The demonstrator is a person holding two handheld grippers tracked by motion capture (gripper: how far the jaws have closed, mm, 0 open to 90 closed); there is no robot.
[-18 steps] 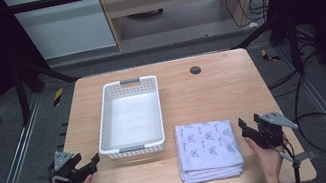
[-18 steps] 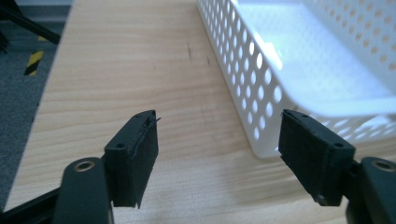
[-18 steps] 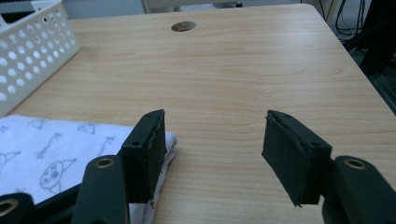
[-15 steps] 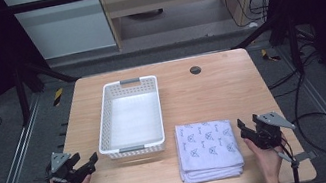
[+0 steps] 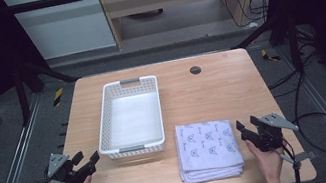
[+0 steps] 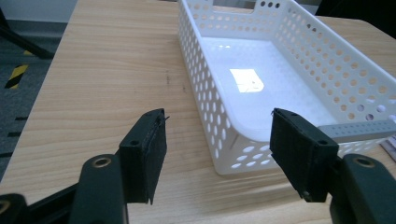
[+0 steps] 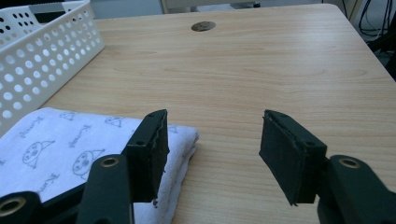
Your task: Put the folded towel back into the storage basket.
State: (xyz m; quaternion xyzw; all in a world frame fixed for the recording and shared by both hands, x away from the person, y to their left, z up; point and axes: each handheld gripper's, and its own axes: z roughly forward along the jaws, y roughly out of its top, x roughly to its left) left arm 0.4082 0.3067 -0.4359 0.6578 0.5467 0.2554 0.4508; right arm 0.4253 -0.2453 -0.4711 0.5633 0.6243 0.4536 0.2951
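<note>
A white perforated basket [image 5: 105, 132] [image 6: 212, 112] stands empty on the wooden table [image 5: 212, 93], left of the middle. To its right, near the front edge, lies a folded white cloth [image 5: 207, 148] [image 7: 56, 149] printed with small grey faces. My left gripper [image 5: 87, 163] [image 6: 219, 156] hovers at the table's front left corner, jaws open and empty, pointing at the basket's near corner. My right gripper [image 5: 246, 128] [image 7: 212, 154] is at the front right, open and empty, just beside the cloth's right edge.
A small round dark grommet [image 5: 195, 70] [image 7: 203, 26] sits in the table's far side. Black frame rails and cables run along the floor on both sides. A cable trails from the right gripper over the table's right edge.
Both hands have stayed almost in place; the left gripper has drifted slightly toward the front edge.
</note>
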